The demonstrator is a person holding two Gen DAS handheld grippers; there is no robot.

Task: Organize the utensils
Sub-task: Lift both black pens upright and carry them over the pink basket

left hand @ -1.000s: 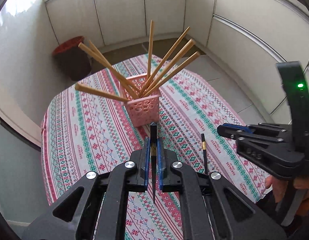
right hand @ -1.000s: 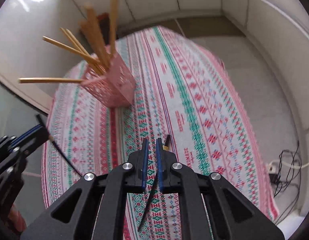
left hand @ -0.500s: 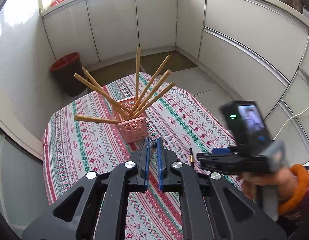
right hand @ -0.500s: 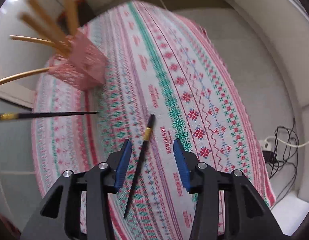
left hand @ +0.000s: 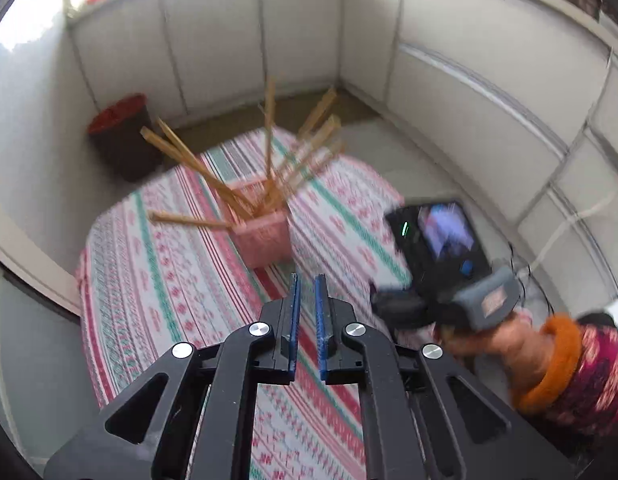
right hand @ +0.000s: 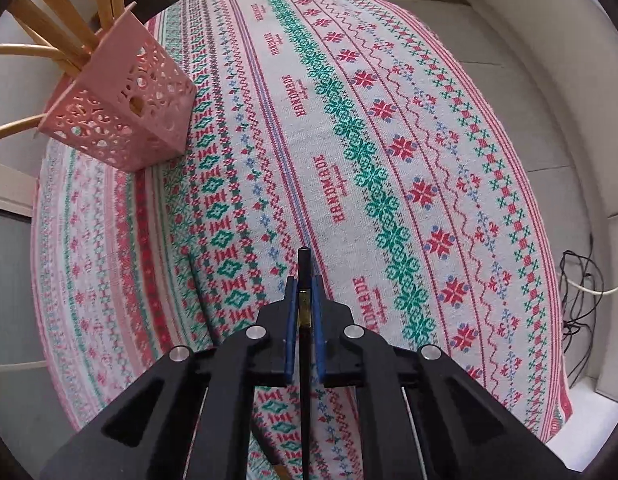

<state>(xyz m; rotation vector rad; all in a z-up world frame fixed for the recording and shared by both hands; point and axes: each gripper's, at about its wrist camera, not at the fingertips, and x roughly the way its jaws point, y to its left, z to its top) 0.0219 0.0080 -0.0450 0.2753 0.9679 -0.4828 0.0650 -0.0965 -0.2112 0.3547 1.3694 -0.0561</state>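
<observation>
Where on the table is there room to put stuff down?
Lots of bare tablecloth lies to the right of the pink basket, out to the far edge. It is crowded only at the basket, where wooden chopsticks fan out, and near the black chopstick in the right gripper.

Black hand-held gripper (right hand: 305,296), blue pads (right hand: 289,320)

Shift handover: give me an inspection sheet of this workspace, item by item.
Surface: patterned tablecloth covers the table.
Job's things: pink holder stands on the cloth with wooden chopsticks fanned out; black chopstick between the right pads.
Clutter: nothing seen.
Grippers: right gripper shut on the black chopstick, having just closed; left gripper empty, slightly parted, just opening.
Cables: dark cables on the floor beside the table.
Surroundings: white cabinets; red-rimmed bin.
</observation>
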